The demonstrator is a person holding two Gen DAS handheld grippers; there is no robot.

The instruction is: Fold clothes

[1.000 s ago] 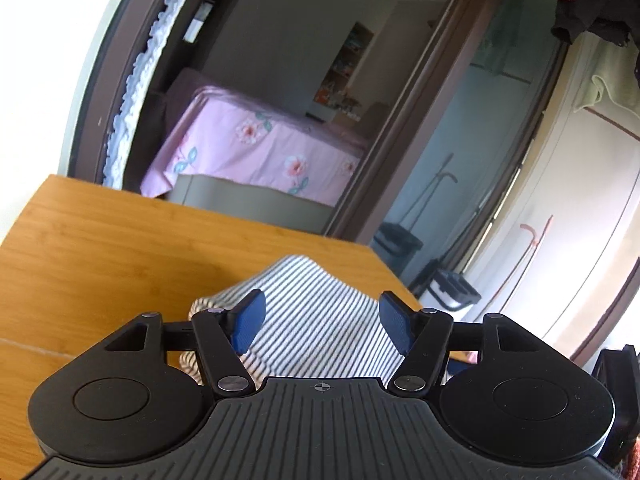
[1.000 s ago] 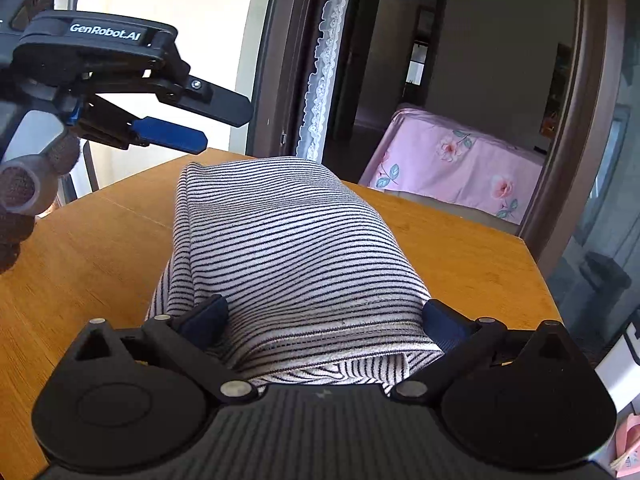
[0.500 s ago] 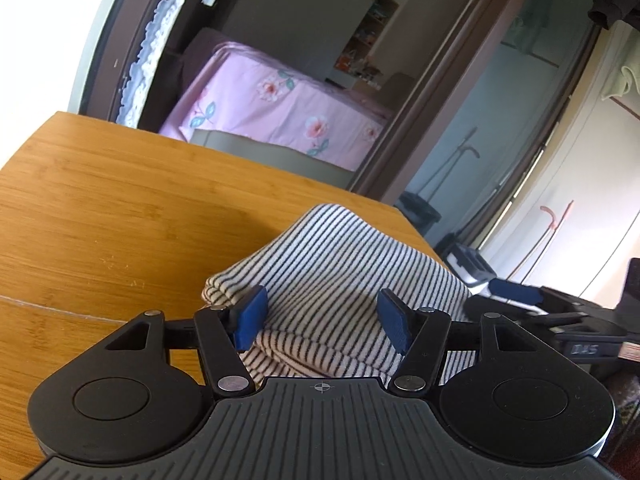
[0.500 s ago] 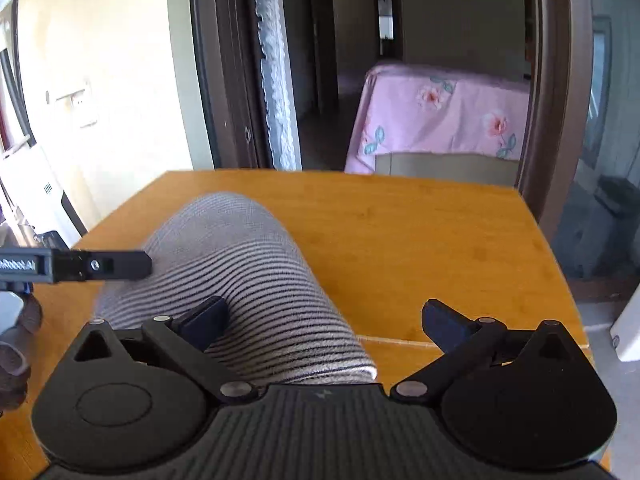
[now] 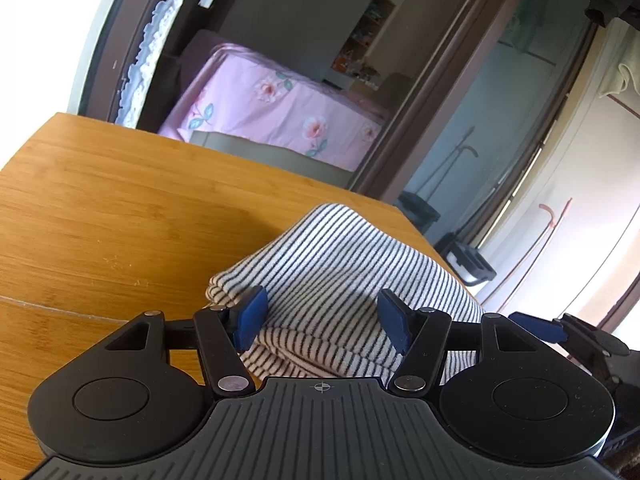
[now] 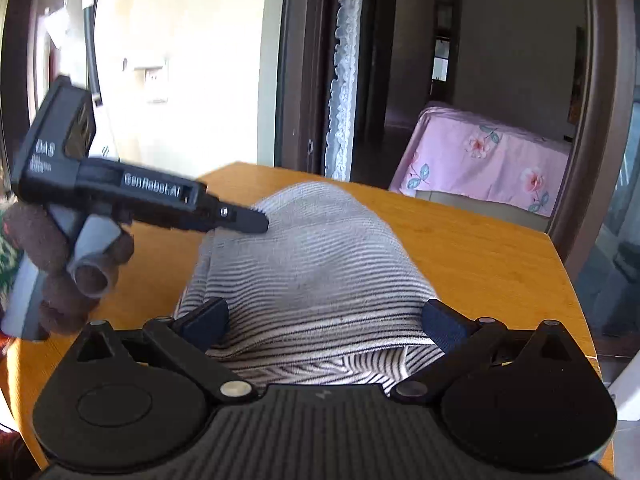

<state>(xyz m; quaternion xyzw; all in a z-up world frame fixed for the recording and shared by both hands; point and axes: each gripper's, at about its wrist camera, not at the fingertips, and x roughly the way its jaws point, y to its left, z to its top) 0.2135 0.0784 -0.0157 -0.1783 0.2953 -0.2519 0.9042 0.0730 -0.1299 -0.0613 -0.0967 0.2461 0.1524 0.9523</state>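
The folded black-and-white striped knit garment (image 5: 352,276) lay on the orange-brown wooden table (image 5: 100,216), near its far right corner. Only the right wrist view showed the left gripper (image 6: 256,220) from outside, with a dark-gloved hand (image 6: 60,264) on its handle and "GenRobot.AI" and "DAS" printed on the body. The left view caught the right gripper (image 5: 536,326) just at the edge. Both grippers were spread wide, blue pads (image 5: 250,316) straddling the garment, clamping nothing.
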